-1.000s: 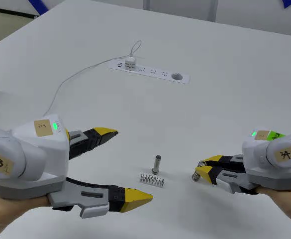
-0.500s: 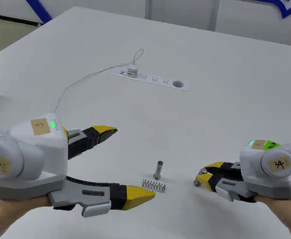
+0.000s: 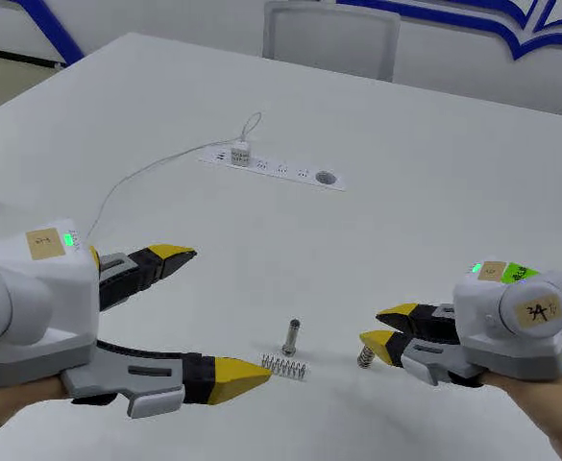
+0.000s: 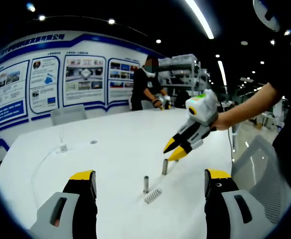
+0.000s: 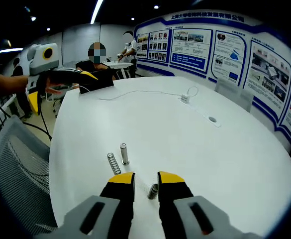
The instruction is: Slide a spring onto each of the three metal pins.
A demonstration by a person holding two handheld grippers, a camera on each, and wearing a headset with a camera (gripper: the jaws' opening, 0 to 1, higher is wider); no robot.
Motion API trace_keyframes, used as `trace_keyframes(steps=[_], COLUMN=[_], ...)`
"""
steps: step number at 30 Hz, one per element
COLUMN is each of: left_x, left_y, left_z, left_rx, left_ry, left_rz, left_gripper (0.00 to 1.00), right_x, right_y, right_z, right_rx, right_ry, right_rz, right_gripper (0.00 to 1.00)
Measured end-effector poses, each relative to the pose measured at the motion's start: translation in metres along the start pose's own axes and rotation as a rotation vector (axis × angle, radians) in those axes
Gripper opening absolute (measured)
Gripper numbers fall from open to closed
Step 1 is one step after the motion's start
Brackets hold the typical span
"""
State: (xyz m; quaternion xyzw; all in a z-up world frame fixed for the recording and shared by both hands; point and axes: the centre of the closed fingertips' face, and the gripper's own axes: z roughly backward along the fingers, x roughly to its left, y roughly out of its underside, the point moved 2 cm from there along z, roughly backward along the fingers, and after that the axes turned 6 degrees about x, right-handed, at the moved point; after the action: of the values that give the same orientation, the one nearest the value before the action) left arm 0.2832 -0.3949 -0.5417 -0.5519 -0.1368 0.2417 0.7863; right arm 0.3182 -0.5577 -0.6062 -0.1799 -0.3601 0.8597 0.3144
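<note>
A loose coiled steel spring [image 3: 283, 366] is laid beside a bare upright metal pin [image 3: 291, 336]. Left tool [image 3: 225, 311] is held wide open, right tool [image 3: 377, 326] narrowly parted, both empty; the spring is probably to be gripped next.

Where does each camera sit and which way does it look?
Head view: on the headset, looking forward and down at the table; the left gripper, right gripper, left hand and right hand show.
Left gripper view: on the left gripper, facing along its wide-open jaws toward the right gripper and the arm holding it.
Right gripper view: on the right gripper, facing along its slightly parted jaws toward the left gripper.
Shared: all three see the upright pin and the loose spring lying beside it.
</note>
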Motion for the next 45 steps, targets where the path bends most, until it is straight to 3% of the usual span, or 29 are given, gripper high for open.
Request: trace_keyframes(steps=[6,17,28,40,45], left_x=[0.000,0.008,0.020,0.024,0.021], left_y=[0.006,0.016,0.032,0.040,0.037], left_z=[0.004,0.012,0.016,0.011,0.007], left_rx=[0.023,0.032,0.083,0.110,0.101], left_ry=[0.008,-0.004,-0.022,-0.026,-0.020], left_rz=[0.000,0.020,0.042,0.065,0.069], left_gripper=[0.95,1.00,1.00,1.00,1.00], right_x=[0.023,0.050,0.062,0.059,0.064], right_y=[-0.007,0.004,0.009,0.023,0.026], right_z=[-0.008,-0.031,-0.063,-0.087,-0.090], right_rx=[-0.005,0.060,0.094,0.158,0.166], right_ry=[-0.046,-0.121,-0.158,-0.173,-0.189], right_rz=[0.032,0.093,0.102,0.045,0.070], right_gripper=[0.19,0.20,0.21,0.21,0.19])
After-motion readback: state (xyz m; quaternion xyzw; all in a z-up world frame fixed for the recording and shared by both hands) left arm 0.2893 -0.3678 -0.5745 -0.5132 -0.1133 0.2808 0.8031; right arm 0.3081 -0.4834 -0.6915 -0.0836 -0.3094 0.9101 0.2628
